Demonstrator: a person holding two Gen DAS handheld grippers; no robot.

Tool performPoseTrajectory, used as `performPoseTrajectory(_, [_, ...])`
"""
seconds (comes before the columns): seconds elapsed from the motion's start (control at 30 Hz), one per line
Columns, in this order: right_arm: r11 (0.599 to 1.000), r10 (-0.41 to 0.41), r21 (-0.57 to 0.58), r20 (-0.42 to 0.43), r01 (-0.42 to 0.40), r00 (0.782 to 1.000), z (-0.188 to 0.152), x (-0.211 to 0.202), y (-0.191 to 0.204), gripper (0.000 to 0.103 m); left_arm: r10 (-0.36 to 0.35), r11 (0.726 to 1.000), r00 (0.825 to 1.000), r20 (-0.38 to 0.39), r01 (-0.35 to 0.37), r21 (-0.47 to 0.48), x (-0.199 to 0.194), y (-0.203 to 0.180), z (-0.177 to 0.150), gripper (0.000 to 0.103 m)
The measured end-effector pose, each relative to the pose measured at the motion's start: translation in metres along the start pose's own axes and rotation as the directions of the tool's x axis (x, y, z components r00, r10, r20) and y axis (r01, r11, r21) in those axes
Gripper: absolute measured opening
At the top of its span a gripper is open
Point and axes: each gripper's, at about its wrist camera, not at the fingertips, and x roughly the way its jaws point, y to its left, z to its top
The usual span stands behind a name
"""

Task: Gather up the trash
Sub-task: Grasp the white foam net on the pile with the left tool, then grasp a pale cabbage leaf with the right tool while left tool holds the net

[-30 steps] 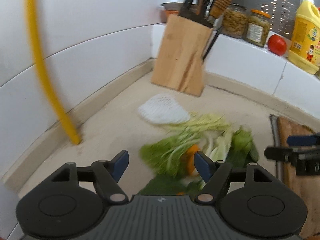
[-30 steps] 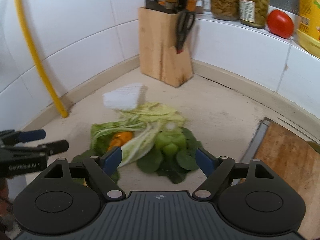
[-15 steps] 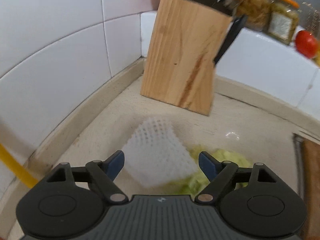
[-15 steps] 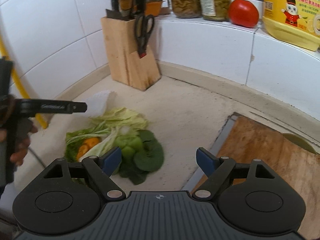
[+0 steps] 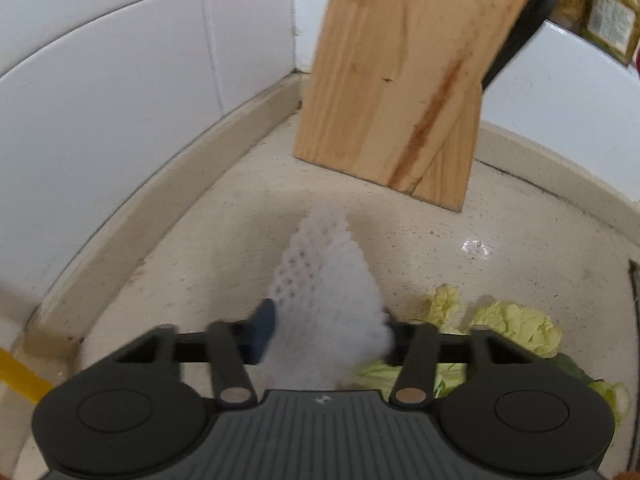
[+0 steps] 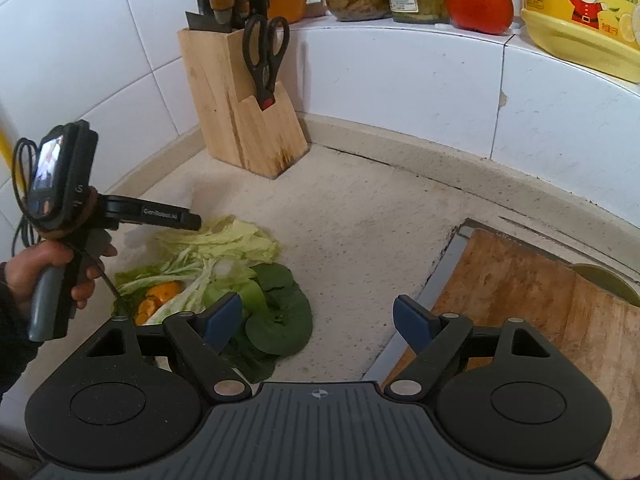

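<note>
Closing fingers (image 5: 264, 330) — foam net (image 5: 326, 280) between

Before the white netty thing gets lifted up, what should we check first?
1. White foam net sits between the left hand-held gripper pads, jaws closing: ok.
2. Firm pinch on the net: cannot tell.
3. Vegetable scraps caught in the grip: cannot tell; leaves lie right beside the net.
4. Room clear of the knife block: ok, it stands apart.
5. Right hand-held gripper open and empty, ready for scraps: ok.
6. Trash bin in sight: not ok, none visible.
</note>
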Motion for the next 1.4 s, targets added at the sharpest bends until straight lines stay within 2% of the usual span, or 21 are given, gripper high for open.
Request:
performPoseTrajectory(0.1, [1.0,0.002,-0.005,-0.003,-0.002,1.0,0.001,0.002,0.002,0.086,-0.011,0.999,1.0,0.008,0.011,-0.045,-0.011,0.014,0.0,0.019])
performPoseTrajectory(0.17, [1.0,0.004,-0.012,-0.001,-0.004,1.0,0.003,0.003,0.005,0.082,-0.028,0.997,0.999,0.021,0.029,-0.075,-0.023,0.025,-0.002,0.018])
performPoseTrajectory(0.3, [0.999,0.023,-0.037,0.013,-0.022,1.0,0.009,0.001,0.014,0.082,-0.041,0.994,0.998,0.047,0.045,-0.095,-0.05,0.042,-0.014,0.018])
performPoseTrajectory(0.53, [0.992,0.058,-0.111,0.007,-0.057,0.998,0.02,0.003,0.032,0.087,-0.093,0.986,0.995,0.041,0.097,-0.138,-0.087,0.066,-0.055,0.018])
performPoseTrajectory(0.7, [0.991,0.12,-0.06,-0.036,-0.122,0.992,0.011,0.002,0.037,0.087,-0.122,0.978,0.991,0.056,0.13,-0.166,-0.112,0.076,-0.087,0.018])
performPoseTrajectory(0.87, [0.969,0.246,0.044,-0.08,-0.243,0.966,0.004,0.007,0.049,0.086,-0.12,0.976,0.99,0.068,0.13,-0.173,-0.123,0.077,-0.108,0.018])
performPoseTrajectory(0.93, [0.948,0.308,0.116,-0.106,-0.295,0.946,0.0,0.015,0.054,0.085,-0.135,0.972,0.989,0.068,0.145,-0.183,-0.124,0.078,-0.115,0.018])
performPoseTrajectory(0.97, [0.933,0.345,0.155,-0.13,-0.325,0.93,-0.002,0.02,0.058,0.08,-0.141,0.97,0.988,0.069,0.152,-0.188,-0.124,0.078,-0.118,0.018])
performPoseTrajectory(1.03, [0.913,0.384,0.208,-0.137,-0.352,0.913,-0.008,0.027,0.063,0.076,-0.142,0.968,0.987,0.07,0.153,-0.197,-0.125,0.079,-0.123,0.018])
performPoseTrajectory(1.13, [0.896,0.386,0.291,-0.142,-0.335,0.911,-0.011,0.043,0.066,0.073,-0.151,0.961,0.985,0.08,0.165,-0.222,-0.129,0.081,-0.126,0.018])
performPoseTrajectory(1.27, [0.83,0.425,0.453,-0.138,-0.324,0.895,-0.014,0.073,0.058,0.069,-0.146,0.961,0.985,0.088,0.163,-0.225,-0.127,0.078,-0.126,0.018])
performPoseTrajectory(1.33, [0.83,0.413,0.46,-0.127,-0.315,0.902,-0.014,0.084,0.06,0.069,-0.133,0.966,0.987,0.09,0.15,-0.213,-0.125,0.075,-0.125,0.018])
performPoseTrajectory(1.4, [0.83,0.398,0.476,-0.137,-0.292,0.907,-0.015,0.095,0.061,0.057,-0.122,0.969,0.988,0.096,0.139,-0.203,-0.125,0.073,-0.126,0.017])
